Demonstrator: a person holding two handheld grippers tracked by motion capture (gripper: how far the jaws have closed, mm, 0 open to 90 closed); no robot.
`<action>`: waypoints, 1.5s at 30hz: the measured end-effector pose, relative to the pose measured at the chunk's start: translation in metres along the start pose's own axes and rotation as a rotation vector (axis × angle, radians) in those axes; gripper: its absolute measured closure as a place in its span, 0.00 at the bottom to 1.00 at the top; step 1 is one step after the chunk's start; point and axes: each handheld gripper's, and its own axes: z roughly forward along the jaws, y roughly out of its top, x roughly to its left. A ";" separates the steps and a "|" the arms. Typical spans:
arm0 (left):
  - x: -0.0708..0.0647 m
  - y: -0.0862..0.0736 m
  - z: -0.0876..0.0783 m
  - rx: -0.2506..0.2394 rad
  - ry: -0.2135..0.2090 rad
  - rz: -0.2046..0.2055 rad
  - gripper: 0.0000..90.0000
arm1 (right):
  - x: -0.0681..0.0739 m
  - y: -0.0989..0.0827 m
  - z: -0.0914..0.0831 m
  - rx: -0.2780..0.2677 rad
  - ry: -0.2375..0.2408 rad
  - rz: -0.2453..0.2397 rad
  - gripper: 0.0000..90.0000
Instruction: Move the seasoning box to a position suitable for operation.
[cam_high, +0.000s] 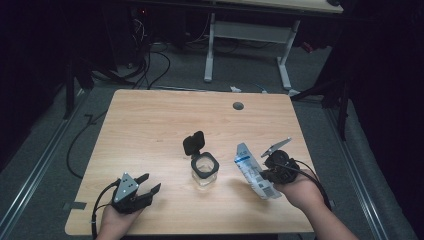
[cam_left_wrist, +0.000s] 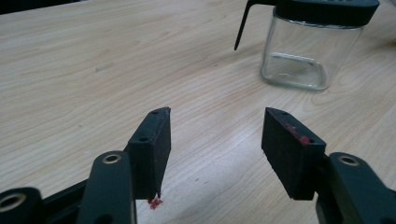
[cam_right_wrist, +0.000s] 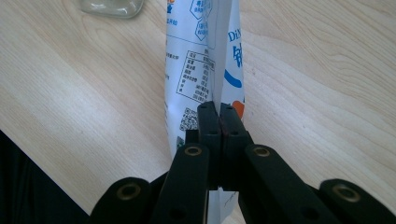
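Note:
A clear glass jar (cam_high: 204, 170) with a black collar and its black flip lid (cam_high: 193, 142) standing up sits at the middle of the wooden table (cam_high: 150, 130); the jar (cam_left_wrist: 306, 53) looks empty. My right gripper (cam_high: 272, 175) is shut on a white and blue printed pouch (cam_high: 254, 171), held just right of the jar. In the right gripper view the jaws pinch the pouch (cam_right_wrist: 201, 70) near its lower end. My left gripper (cam_high: 150, 185) rests at the front left of the table, jaws open, nothing between them (cam_left_wrist: 215, 149).
A round grey cable port (cam_high: 238, 105) is set in the table's far side. Another desk's white legs (cam_high: 210, 50) and cables lie on the floor beyond. The table's front edge runs just under both hands.

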 end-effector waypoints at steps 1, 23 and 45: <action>-0.001 -0.001 0.001 -0.001 -0.003 0.003 0.47 | 0.000 0.001 0.000 0.011 0.001 -0.006 1.00; -0.033 -0.008 0.010 0.012 -0.138 -0.013 0.40 | -0.003 0.015 -0.004 0.107 -0.002 -0.017 1.00; -0.122 -0.048 0.060 0.088 -0.369 -0.025 0.26 | 0.017 0.017 -0.021 0.063 0.025 -0.019 1.00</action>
